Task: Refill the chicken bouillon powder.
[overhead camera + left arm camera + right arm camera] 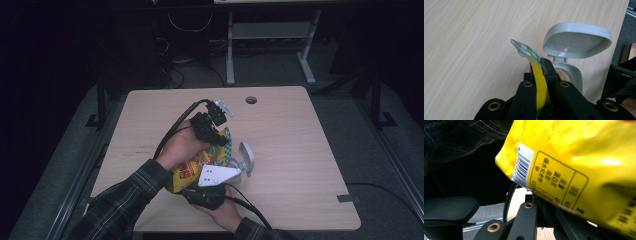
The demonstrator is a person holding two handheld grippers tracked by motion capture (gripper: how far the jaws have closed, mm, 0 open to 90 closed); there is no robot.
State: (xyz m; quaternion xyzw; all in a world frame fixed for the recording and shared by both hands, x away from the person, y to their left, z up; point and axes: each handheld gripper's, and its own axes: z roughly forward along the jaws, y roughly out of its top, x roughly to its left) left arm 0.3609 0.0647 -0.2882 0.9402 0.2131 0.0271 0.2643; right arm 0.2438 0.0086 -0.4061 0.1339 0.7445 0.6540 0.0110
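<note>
Yellow snack bag (196, 169) held above the surface (290, 130), between both grippers. Left gripper (539, 75) fingers clamped on bag's checkered top edge, beside open grey container (574, 47). Right gripper (541, 202) fingers closed on bag's lower edge near barcode.

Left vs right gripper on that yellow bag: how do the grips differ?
The left gripper pinches the yellow bag at its thin green-checked top edge; the right gripper clamps its barcode end. In the high view the left sits farther up the table, the right nearer the person. Both are shut on the bag.
</note>
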